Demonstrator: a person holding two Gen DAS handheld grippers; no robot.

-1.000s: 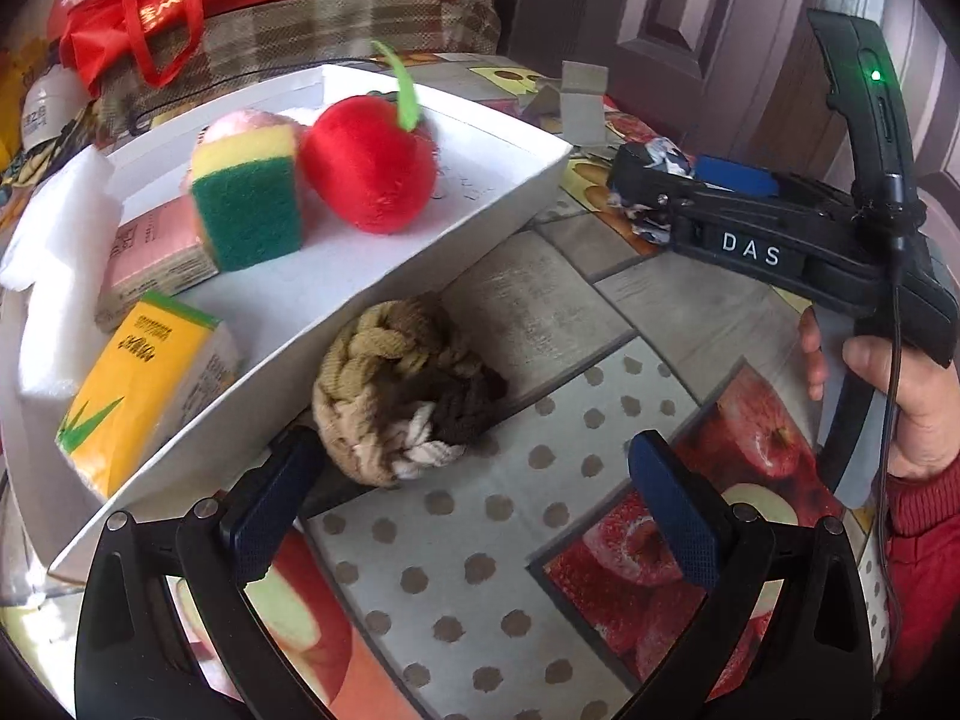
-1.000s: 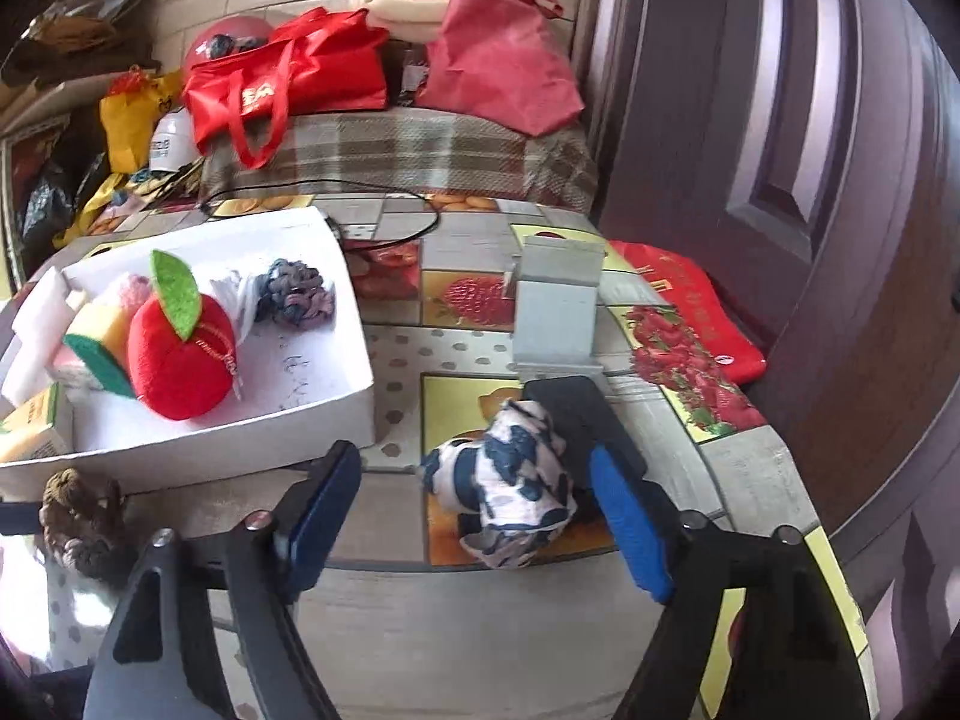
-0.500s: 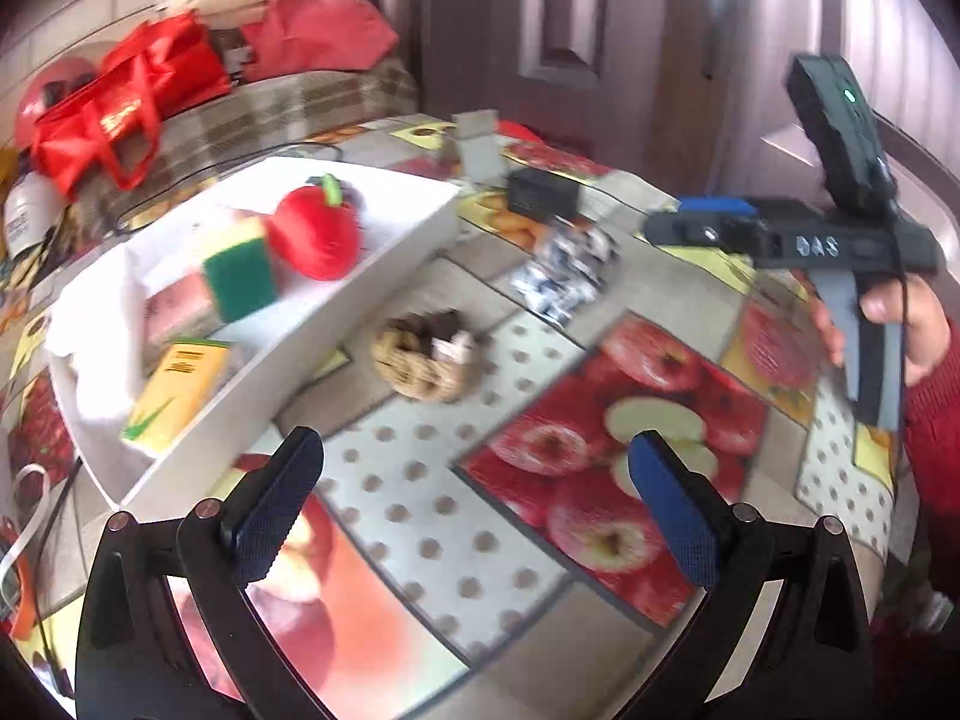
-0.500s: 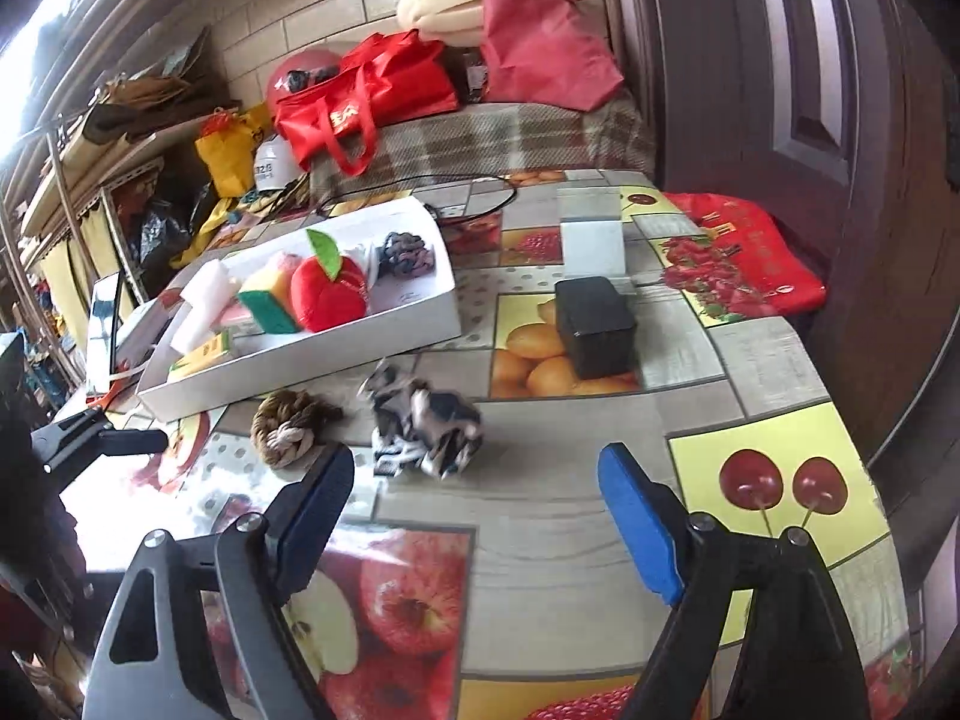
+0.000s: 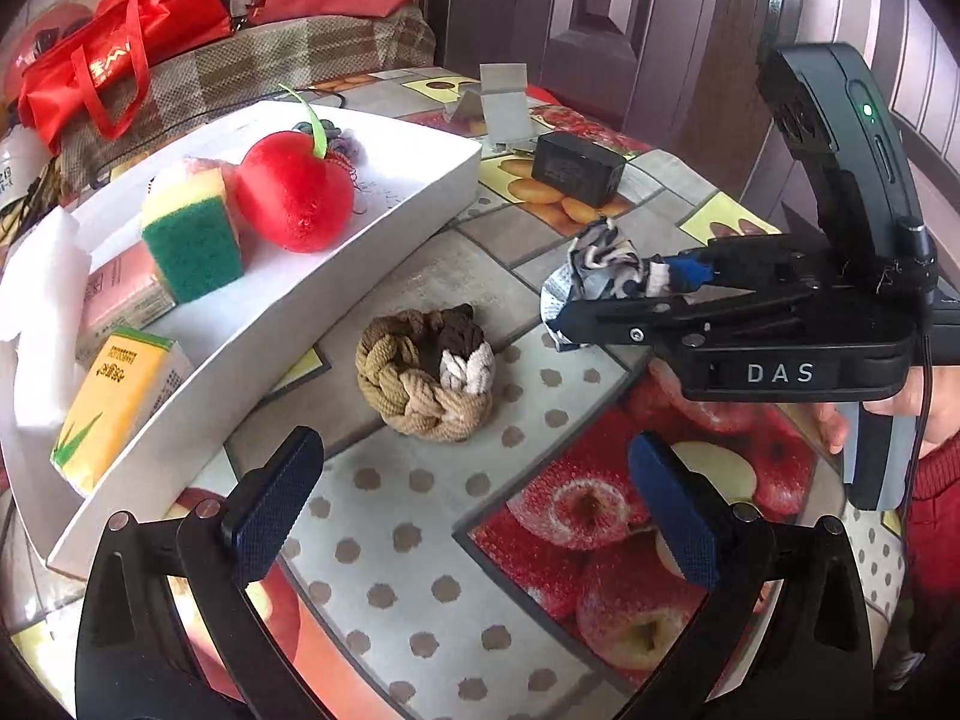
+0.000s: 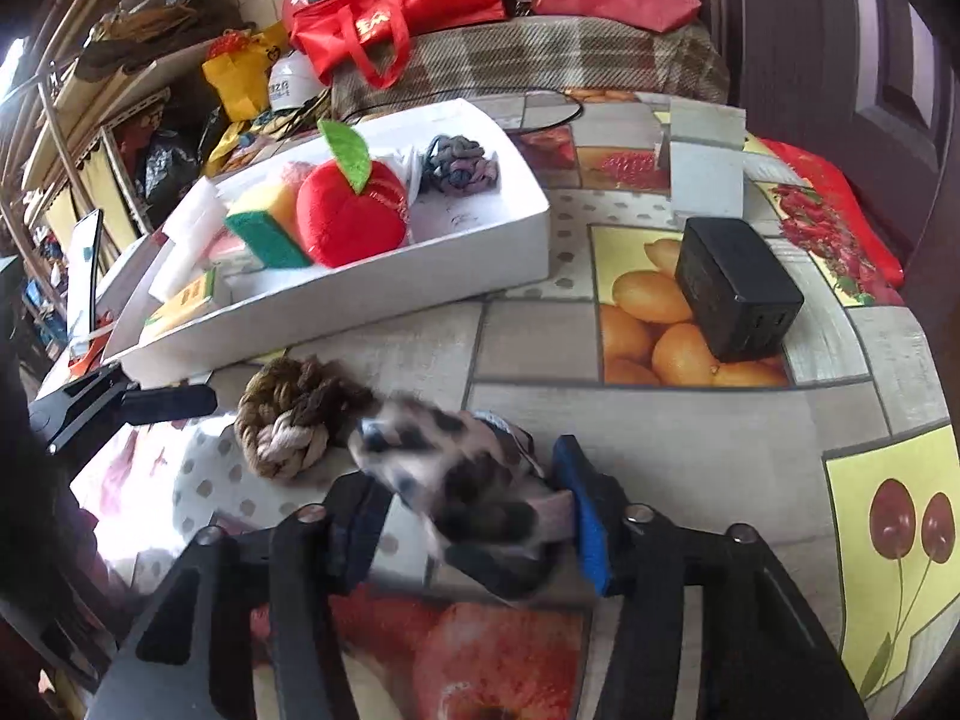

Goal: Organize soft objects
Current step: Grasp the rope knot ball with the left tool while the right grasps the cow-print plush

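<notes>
A braided brown and beige rope ring [image 5: 427, 369] lies on the tablecloth beside the white tray [image 5: 336, 294]; it also shows in the right wrist view [image 6: 294, 414]. My left gripper [image 5: 474, 498] is open and empty, just short of the ring. My right gripper [image 6: 474, 516] is shut on a black-and-white patterned cloth [image 6: 462, 480], held a little above the table; it shows in the left wrist view [image 5: 600, 276] too. The tray [image 6: 480, 252] holds a red plush apple [image 6: 354, 216], a yellow-green sponge [image 5: 192, 234] and a grey knotted ring [image 6: 459, 162].
A black box [image 6: 738, 294] and a grey stand [image 6: 708, 168] sit on the table's far right. The tray also holds a yellow tissue pack [image 5: 114, 396], a pink pack and white foam [image 5: 36, 294]. Red bags [image 6: 390, 0] lie on a plaid bench behind.
My right gripper has closed on the patterned cloth and lifted it. My left gripper has come back in close to the rope ring, still open.
</notes>
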